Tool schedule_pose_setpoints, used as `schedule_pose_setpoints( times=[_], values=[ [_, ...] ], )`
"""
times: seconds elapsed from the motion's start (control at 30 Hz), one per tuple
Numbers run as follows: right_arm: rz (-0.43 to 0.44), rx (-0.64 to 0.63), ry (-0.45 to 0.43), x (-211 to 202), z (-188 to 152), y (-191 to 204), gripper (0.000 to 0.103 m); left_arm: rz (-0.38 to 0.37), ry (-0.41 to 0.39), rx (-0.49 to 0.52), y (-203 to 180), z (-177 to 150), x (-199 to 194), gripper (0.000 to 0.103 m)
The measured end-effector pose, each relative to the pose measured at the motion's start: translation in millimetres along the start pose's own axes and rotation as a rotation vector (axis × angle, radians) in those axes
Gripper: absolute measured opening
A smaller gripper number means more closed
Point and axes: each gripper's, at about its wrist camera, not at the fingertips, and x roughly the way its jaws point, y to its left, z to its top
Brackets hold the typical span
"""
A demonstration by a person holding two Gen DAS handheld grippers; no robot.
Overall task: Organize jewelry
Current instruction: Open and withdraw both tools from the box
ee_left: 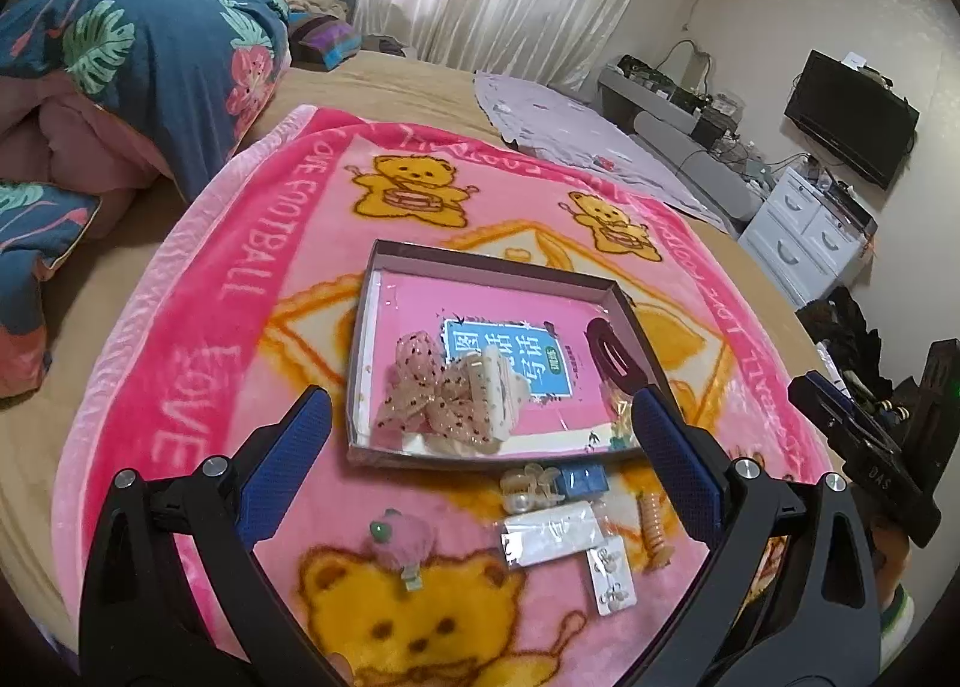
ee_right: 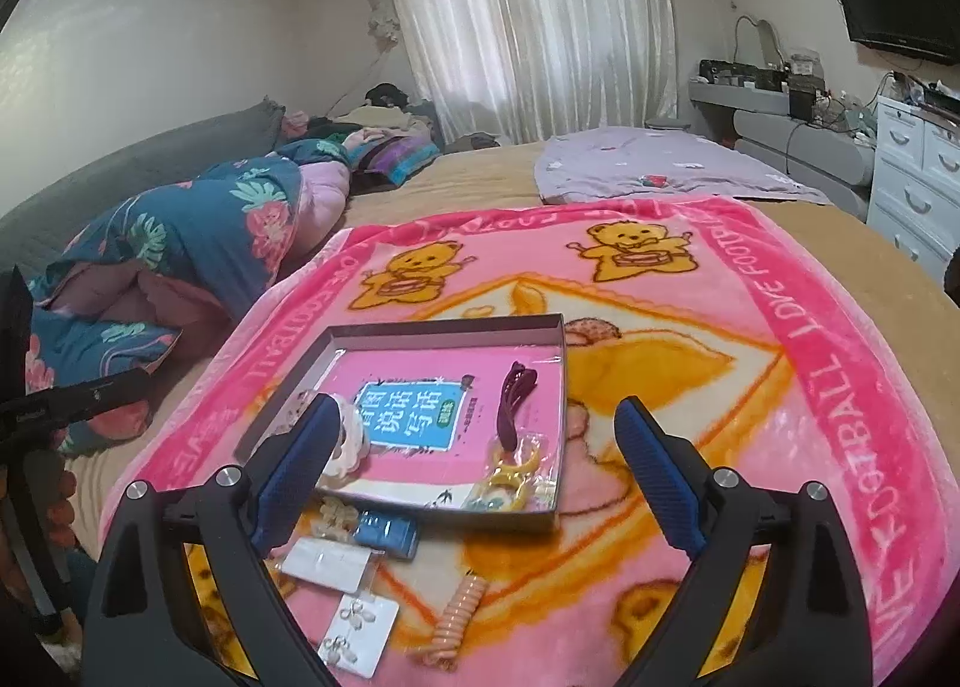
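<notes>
Beyond open jaws, tray [ee_right: 543, 516] of jewelry

Tray [ee_right: 414, 330] top lies open; loose clips [ee_right: 453, 615] crowd its near side.

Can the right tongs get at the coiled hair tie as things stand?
Probably yes. The right tongs are open and empty, and the coiled hair tie lies alone on the blanket, just in front of the tray, with nothing over it.
</notes>
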Motion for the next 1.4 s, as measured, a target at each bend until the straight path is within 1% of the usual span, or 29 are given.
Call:
schedule_pose_setpoints(
  times=[0.37,0.53,1.0,1.2,1.4],
  values=[
    [0.011,-0.037,0.027,-14,-18,15,0.092,0.008,0.016,0.002,0,-16,-10,0.093],
    [0.027,-0.048,0.046,-20,-28,21,0.092,0.013,0.04,0.02,-4,-26,-9,0.093],
    [0.037,-0.067,0.088,-32,-54,28,0.092,0.042,0.11,0.079,-16,-59,-1,0.093],
    [0.059,-0.082,0.129,-33,-68,34,0.092,0.056,0.126,0.074,-12,-69,1,0.093],
    [0.076,-0.125,0.186,-29,-88,48,0.092,0.054,0.133,0.065,-3,-76,0,0.093]
  ],
)
